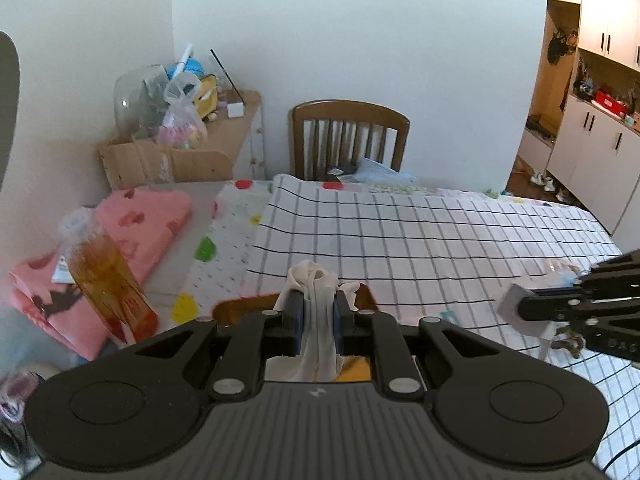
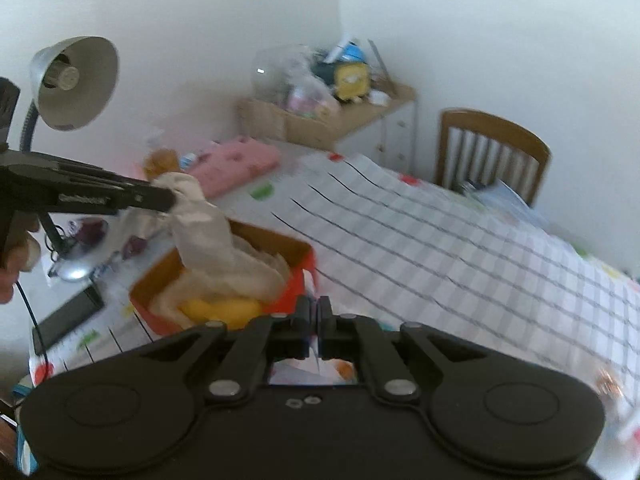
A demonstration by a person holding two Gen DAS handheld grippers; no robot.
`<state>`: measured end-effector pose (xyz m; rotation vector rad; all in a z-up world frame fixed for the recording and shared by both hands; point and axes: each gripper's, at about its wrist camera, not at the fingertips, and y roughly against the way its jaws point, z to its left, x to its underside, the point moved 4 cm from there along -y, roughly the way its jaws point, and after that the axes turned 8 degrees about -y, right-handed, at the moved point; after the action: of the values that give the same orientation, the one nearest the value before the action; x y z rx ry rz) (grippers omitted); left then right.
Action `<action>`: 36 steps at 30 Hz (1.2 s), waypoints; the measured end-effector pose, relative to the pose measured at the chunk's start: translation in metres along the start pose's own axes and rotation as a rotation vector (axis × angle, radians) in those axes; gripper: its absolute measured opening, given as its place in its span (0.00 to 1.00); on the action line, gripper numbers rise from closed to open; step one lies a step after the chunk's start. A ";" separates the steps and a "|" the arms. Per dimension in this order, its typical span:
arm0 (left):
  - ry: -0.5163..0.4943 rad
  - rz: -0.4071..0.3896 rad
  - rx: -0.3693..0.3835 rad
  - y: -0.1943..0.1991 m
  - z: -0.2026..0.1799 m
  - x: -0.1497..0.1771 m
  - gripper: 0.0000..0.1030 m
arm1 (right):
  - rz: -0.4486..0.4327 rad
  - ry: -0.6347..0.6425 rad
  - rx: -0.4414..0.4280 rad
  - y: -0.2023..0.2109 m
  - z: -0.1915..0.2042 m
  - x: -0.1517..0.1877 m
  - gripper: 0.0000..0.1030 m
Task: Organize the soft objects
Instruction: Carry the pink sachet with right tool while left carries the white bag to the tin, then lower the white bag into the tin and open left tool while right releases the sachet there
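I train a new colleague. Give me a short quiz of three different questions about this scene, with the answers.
1. True or false: the left claw is shut on the cream cloth.
2. Which thing lies in the orange box under the cloth?
A. a yellow soft item
B. a blue bottle
C. a green ball
3. Fill in: the folded pink cloth lies on the ____ side of the checked tablecloth in the left wrist view.

Key: 1 true. 2 A, the yellow soft item. 3 left.

Both wrist views look down close — sharing the checked table point(image 1: 400, 240).
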<state>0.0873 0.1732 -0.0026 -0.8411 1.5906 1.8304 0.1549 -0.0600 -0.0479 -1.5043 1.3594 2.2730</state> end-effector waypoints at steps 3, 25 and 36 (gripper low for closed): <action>-0.007 0.011 0.000 -0.006 0.009 0.000 0.14 | -0.003 0.032 -0.020 -0.025 0.023 -0.016 0.02; -0.005 0.204 0.074 -0.085 0.020 0.055 0.14 | 0.127 0.125 -0.015 -0.134 0.082 0.011 0.05; 0.024 0.258 0.103 -0.101 0.019 0.075 0.14 | 0.174 0.089 -0.019 -0.137 0.078 0.025 0.19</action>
<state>0.1143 0.2061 -0.1227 -0.6382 1.8634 1.8977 0.1582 0.0687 -0.1431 -1.5675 1.5537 2.3505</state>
